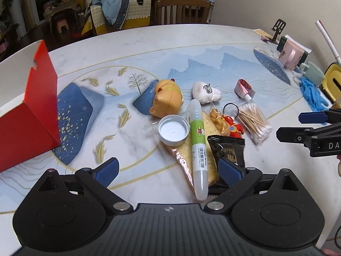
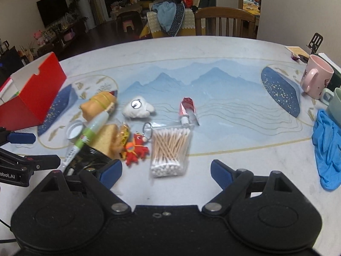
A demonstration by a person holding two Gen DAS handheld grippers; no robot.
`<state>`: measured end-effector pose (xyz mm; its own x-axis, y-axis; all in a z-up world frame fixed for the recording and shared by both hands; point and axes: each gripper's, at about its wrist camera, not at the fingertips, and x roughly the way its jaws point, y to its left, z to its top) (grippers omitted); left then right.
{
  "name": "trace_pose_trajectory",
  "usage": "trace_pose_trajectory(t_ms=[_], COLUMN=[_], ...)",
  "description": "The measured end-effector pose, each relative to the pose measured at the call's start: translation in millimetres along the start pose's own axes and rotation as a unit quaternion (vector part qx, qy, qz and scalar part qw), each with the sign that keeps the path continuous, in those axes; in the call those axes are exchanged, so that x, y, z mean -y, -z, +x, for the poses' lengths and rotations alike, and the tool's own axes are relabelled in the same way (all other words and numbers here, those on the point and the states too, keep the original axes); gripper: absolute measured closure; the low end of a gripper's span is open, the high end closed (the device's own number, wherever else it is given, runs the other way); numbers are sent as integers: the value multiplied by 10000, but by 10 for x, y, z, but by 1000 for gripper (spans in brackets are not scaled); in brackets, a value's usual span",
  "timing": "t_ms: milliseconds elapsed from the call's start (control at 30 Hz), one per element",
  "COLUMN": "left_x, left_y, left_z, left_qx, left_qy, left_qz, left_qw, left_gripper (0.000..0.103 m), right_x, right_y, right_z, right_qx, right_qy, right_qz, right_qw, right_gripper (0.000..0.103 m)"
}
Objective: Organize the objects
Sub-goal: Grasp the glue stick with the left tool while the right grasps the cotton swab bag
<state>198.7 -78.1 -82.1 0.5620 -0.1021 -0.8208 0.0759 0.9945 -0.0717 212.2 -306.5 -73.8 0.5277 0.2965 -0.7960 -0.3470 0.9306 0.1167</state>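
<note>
Hovering low over the clutter, the left gripper (image 1: 168, 171) is sitting with its jaws spread wide and nothing between them; the right gripper (image 2: 166, 170) is hanging just as spread, also empty, over bare table (image 2: 213, 49) near the cotton swabs (image 2: 170, 149). The pile is lying mid-table: a green-and-white tube (image 1: 198, 145) is resting across a yellow snack packet (image 1: 207, 166), touching the black sachet (image 1: 227, 149), with a white lid (image 1: 173, 130) just beside it; the orange toy (image 1: 167, 98) and white plush (image 1: 205, 91) are sitting behind. The red box (image 1: 32, 111) is standing open well apart on the left, and that's looking like the destination. The tube seems the likeliest pick, though that's a guess; the left should be lining its pads across the tube's narrow width near the middle, coming down square so the packet underneath isn't getting pinched too; closing gently matters, since a round tube may be rolling away.
</note>
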Motion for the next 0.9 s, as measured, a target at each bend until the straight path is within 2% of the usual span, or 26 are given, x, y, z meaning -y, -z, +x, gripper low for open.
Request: trace_pose_trajectory(t_ms=[333, 500, 600, 700, 767, 900], left_x=[123, 155, 197, 232, 246, 289], left_y=[-27, 11, 36, 46, 49, 64], left_z=[205, 249, 238, 236, 238, 223], left_qx=[-112, -97, -32, -28, -43, -28], left_qy=[-28, -154, -152, -111, -81, 31], left_qz=[85, 235, 343, 422, 444, 516], left_qw=[9999, 9996, 9993, 9990, 9990, 9987], left_gripper=[3, 4, 6, 17, 31, 44], right_x=[9, 17, 31, 40, 42, 23], right_y=[-40, -56, -79, -87, -92, -97], right_z=[313, 417, 488, 557, 598, 644], right_qx=[-203, -246, -309, -373, -413, -433], right_qy=[110, 183, 206, 201, 212, 227], right_qz=[-118, -178, -131, -90, -76, -89], right_qw=[9997, 9994, 9992, 9991, 9989, 9988], right_gripper=[18, 21, 27, 30, 33, 37])
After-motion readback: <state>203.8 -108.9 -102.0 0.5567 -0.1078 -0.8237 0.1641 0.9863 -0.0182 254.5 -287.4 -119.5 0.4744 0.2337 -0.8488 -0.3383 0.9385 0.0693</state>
